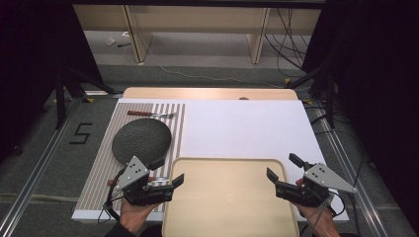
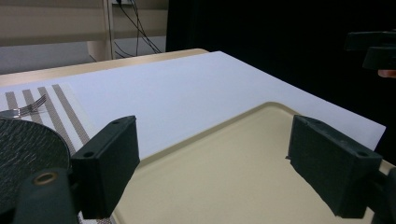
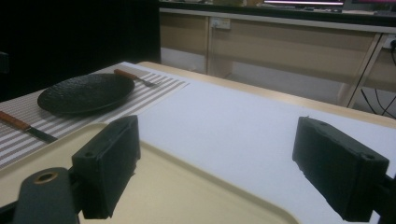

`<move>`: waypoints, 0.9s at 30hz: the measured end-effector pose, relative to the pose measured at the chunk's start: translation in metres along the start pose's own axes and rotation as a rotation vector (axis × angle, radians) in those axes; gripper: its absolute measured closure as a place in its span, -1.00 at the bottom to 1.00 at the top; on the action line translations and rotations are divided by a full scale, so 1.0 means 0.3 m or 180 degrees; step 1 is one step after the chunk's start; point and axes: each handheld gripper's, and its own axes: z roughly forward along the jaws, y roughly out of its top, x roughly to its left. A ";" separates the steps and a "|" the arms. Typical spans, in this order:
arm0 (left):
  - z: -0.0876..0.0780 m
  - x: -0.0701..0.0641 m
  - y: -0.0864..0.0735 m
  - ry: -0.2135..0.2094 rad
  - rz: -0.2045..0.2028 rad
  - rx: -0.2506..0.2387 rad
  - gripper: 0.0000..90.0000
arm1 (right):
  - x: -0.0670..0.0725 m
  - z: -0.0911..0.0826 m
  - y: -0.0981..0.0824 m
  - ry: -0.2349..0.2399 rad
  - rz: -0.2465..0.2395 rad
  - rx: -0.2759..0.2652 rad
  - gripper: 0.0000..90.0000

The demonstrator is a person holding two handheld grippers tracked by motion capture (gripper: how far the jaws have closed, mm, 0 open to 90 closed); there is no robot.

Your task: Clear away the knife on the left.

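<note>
Two black grippers flank a wide, smooth white sheet (image 1: 237, 126) that covers most of the pale wooden table (image 1: 207, 93), matte and flat with crisp straight edges. Next in size, a beige tray (image 1: 227, 197) lies on the near part of that sheet, a rounded-corner rectangle with a low raised rim and a dull, plastic-looking surface; it sits between the two hands, with the left gripper (image 1: 170, 173) at its left rim and the right gripper (image 1: 284, 170) over its right rim. Left of the tray lies a placemat (image 1: 99, 168) with fine grey and white stripes running lengthwise. On it rests a round, dark plate (image 1: 141, 139) with a rough, scored texture and a shallow lip. Beyond the plate lies a fork (image 1: 150, 114) with a reddish-brown wooden handle and shiny metal tines, and on the near side of the plate a knife (image 3: 25, 128) with a matching wooden handle and a dark blade. Each gripper has blocky, matte black pads and a grey three-cornered plate with small holes; both sets of jaws stand spread wide with nothing between them, above the tray's surface. On the grey floor to the left of the table, black tape forms the figure 5 (image 1: 80, 133).
</note>
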 end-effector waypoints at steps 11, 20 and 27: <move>0.010 -0.001 0.001 -0.0112 0.0094 0.0147 -0.65 | 0.002 0.000 0.001 0.0014 -0.0005 0.0006 -0.64; 0.023 0.026 0.006 -0.0216 0.0248 0.0449 -0.66 | 0.003 0.000 0.001 0.0032 -0.0008 0.0000 -0.64; 0.011 0.089 0.010 -0.0101 0.0394 0.0700 -0.64 | 0.002 0.001 0.002 0.0047 -0.0005 0.0005 -0.64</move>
